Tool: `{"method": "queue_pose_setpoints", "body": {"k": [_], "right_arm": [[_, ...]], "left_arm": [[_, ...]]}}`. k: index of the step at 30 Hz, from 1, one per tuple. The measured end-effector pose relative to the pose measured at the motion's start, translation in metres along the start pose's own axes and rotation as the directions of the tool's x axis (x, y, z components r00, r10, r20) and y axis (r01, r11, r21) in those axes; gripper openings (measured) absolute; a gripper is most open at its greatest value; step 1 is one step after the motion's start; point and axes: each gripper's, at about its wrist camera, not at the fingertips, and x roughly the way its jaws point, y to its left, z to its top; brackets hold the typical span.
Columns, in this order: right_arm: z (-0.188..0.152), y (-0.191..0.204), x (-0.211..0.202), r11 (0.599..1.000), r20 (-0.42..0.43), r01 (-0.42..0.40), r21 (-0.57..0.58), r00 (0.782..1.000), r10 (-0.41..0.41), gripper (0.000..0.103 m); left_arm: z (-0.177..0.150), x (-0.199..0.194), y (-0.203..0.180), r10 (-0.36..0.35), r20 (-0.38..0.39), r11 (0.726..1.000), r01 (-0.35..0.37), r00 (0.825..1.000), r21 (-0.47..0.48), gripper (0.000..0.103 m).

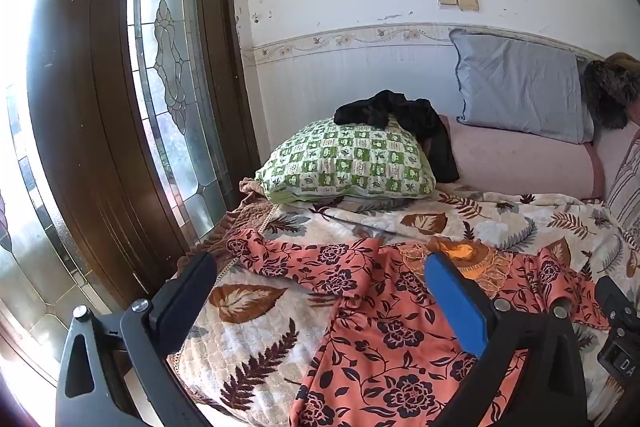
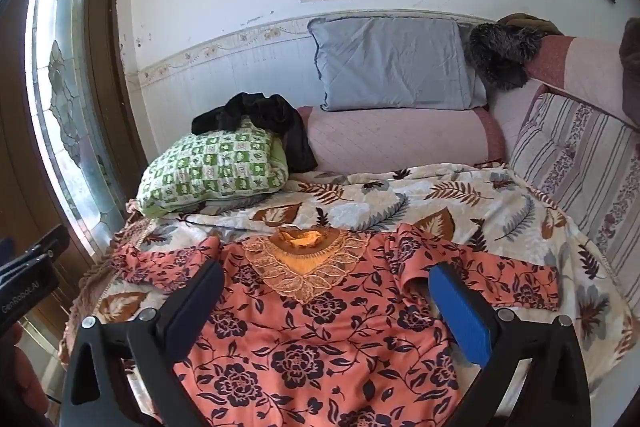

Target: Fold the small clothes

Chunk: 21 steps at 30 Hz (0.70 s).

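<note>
1. Floral dress (image 2: 320, 339) lies spread flat on the leaf-print bedspread (image 2: 460, 203), in front of the green checked pillow (image 2: 212, 167).
2. Left gripper (image 1: 324, 287): jaws fully apart, empty, above the dress.
3. Right gripper (image 2: 326, 291): jaws fully apart, empty, above the dress.

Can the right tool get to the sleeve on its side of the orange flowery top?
Probably yes. The right tool hangs open over the top, and that sleeve lies flat and bare on the leafy blanket, just past the blue finger. Nothing covers it.
</note>
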Motion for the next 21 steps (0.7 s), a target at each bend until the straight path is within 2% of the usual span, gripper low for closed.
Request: {"method": "queue_pose_setpoints", "body": {"k": [4, 21], "right_arm": [[0.0011, 0.0058, 0.0047, 0.997, -0.016, 0.054, -0.052, 0.998, -0.055, 0.103], [0.0000, 0.0093, 0.0099, 0.994, -0.020, 0.071, -0.077, 0.997, -0.073, 0.103]], "left_arm": [[-0.0025, 0.0003, -0.0050, -0.008, -0.005, 1.000, 0.008, 1.000, 0.014, 0.103], [-0.0047, 0.0007, -0.0085, -0.029, -0.012, 0.999, 0.030, 0.999, 0.026, 0.103]]}}
